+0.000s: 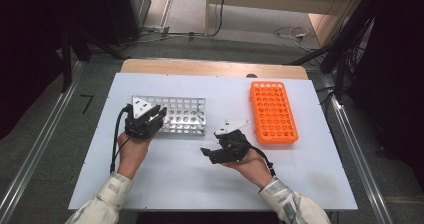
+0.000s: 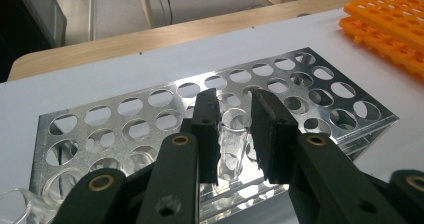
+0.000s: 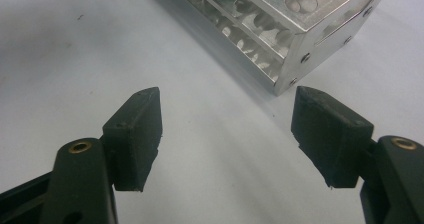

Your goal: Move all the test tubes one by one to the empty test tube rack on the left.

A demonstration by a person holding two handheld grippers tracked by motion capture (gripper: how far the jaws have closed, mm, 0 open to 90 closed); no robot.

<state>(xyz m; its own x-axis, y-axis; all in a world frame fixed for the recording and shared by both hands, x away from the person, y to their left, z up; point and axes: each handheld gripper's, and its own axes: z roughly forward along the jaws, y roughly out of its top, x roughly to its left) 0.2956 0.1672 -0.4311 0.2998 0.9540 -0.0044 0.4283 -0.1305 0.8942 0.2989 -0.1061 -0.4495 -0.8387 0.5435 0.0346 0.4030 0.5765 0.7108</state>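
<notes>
From the high view, your left tongs sit over the near left corner of a metal tube rack on the white desk. Your right tongs hover above bare desk, to the right of that rack and near its front edge. An orange rack lies beyond and to the right of your right tongs, well apart from the left ones.

In the left gripper view, your left tongs have a clear glass tube between their jaws. The tube stands upright in a front-row hole of the metal rack. The jaws sit close on either side of it, but whether the pads press on the glass or have just let go cannot be told. The orange rack shows far off at the upper right.

In the right gripper view, your right tongs stand wide apart with nothing between them. The corner of the metal rack lies just ahead, slightly to the right.
</notes>
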